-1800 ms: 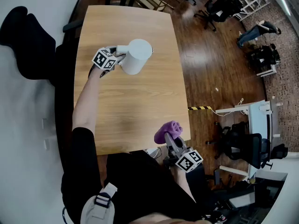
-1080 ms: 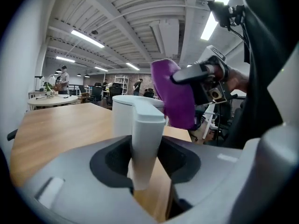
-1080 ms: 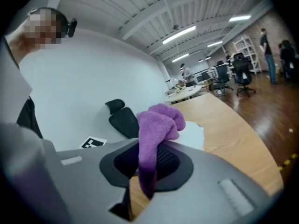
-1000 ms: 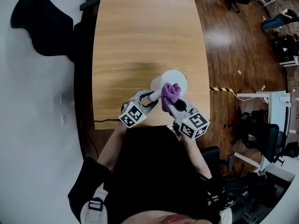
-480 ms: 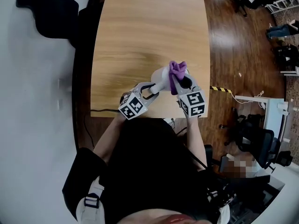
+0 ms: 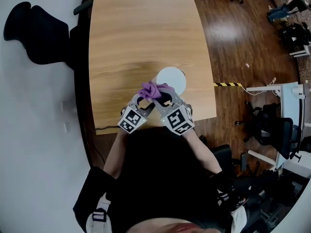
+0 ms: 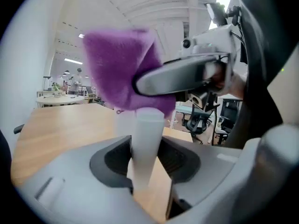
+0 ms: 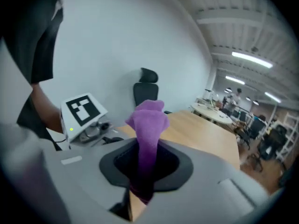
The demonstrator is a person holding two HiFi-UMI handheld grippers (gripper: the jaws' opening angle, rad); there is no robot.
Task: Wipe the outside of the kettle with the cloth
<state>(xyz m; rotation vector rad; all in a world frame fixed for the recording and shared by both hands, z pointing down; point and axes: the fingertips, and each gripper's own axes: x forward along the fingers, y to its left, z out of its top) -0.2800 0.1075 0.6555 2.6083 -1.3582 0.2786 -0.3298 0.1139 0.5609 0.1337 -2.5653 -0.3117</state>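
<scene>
- The white kettle (image 6: 172,79) stands near the front edge of the table (image 6: 141,33), just ahead of both grippers. The left gripper (image 6: 144,102) clamps its handle (image 7: 145,139) between narrowly set jaws.
- The right gripper (image 6: 164,99) pinches the purple cloth (image 8: 149,120), which sits at the kettle's near side, above the handle.
- Only the left gripper view shows the clamped handle; only the head view shows the kettle's round top.
- One kettle, one cloth, two grippers.
</scene>
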